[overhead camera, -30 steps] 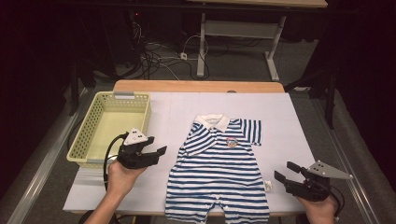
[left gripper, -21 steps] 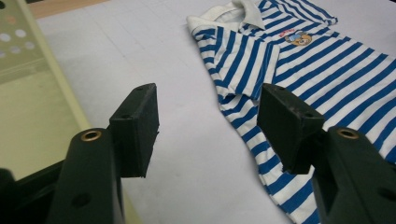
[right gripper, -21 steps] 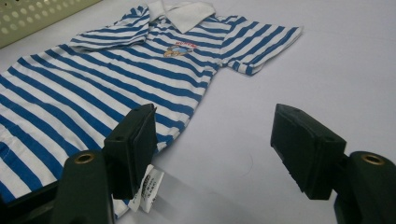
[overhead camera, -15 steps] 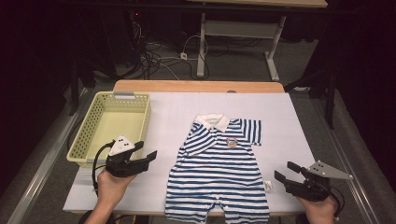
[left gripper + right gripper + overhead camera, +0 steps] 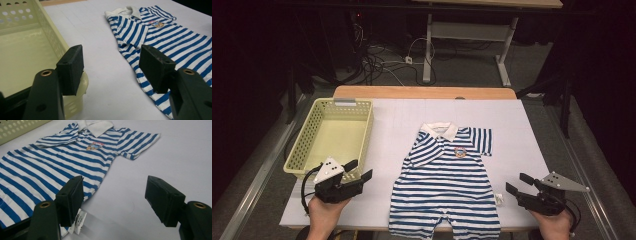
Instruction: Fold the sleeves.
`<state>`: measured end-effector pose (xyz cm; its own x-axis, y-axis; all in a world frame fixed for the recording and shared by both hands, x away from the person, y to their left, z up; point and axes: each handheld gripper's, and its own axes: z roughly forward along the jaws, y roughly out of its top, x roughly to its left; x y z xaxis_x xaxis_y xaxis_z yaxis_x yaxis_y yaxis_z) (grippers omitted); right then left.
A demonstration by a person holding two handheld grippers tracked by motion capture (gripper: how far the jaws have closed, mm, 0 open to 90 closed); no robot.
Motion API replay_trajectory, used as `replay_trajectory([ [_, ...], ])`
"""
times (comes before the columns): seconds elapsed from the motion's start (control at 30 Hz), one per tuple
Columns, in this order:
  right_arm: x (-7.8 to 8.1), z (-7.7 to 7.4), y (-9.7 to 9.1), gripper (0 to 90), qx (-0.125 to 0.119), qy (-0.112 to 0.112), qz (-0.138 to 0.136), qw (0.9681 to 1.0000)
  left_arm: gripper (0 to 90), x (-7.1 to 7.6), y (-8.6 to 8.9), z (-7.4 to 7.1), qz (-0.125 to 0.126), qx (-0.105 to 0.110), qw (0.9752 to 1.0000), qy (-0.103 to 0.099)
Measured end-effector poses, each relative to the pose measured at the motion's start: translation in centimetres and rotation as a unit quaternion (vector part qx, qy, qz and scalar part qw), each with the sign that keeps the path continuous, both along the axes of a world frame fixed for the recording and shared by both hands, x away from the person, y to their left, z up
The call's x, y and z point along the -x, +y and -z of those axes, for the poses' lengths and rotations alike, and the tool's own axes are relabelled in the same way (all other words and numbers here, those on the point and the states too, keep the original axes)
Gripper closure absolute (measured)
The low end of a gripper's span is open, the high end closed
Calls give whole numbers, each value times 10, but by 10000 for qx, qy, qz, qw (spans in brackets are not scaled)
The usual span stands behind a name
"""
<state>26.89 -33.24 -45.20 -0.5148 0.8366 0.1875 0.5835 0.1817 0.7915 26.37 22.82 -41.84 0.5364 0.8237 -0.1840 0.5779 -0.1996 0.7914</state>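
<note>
A small blue-and-white striped romper (image 5: 446, 185) is laid out flat, front up, on the white table cover (image 5: 522, 135). It's got a plain white collar, short sleeves, a little round badge on the chest and snaps along the leg opening at the near edge. A small white label (image 5: 79, 221) is seen poking out from its side seam.

Going left to right: a pale yellow plastic basket (image 5: 307, 145) with perforated walls is parked at the left edge of the cover, well apart from the romper. The left gripper (image 5: 359, 172) is held just at the basket's near corner, with bare cover between it and the romper's left side, so nothing is touched. Its jaws have just been opened a bit further and are spread wide, with nothing between them; in the left gripper view (image 5: 111, 67) the romper's sleeve and side are framed past the right-hand pad.

The romper sits in the middle, closer to the near edge. The right gripper (image 5: 519, 184) is held off its right side near the hem, just beside the label, apart from the cloth. Its jaws are spread too, nothing pinched (image 5: 113, 198).

The romper looks like soft knit, the pads (image 5: 72, 197) like matte black foam blocks, the basket like hard, glossy plastic.
</note>
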Motion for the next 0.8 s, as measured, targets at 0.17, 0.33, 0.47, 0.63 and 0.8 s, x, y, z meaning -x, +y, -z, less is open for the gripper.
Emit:
replay_trajectory([
  [0.17, 0, -1, 1, 333, 65, -33, 18, 10000, 355, 6, 4, 2, -44, 24, 10000, -56],
  [0.33, -3, -8, 2, 338, -18, -75, 23, 10000, 355, 12, 10, 1, -136, 63, 9997, -177],
  [0.47, -10, -14, 6, 352, -15, -129, -19, 9999, 354, 14, 13, 2, -171, 54, 9997, -166],
  [0.63, -22, -16, 12, 416, -72, -24, -45, 10000, 355, 14, 16, 3, -212, 78, 9996, -149],
  [0.8, -40, -17, 17, 474, -10, 127, -25, 9999, 355, 14, 17, 4, -251, 75, 9995, -154],
])
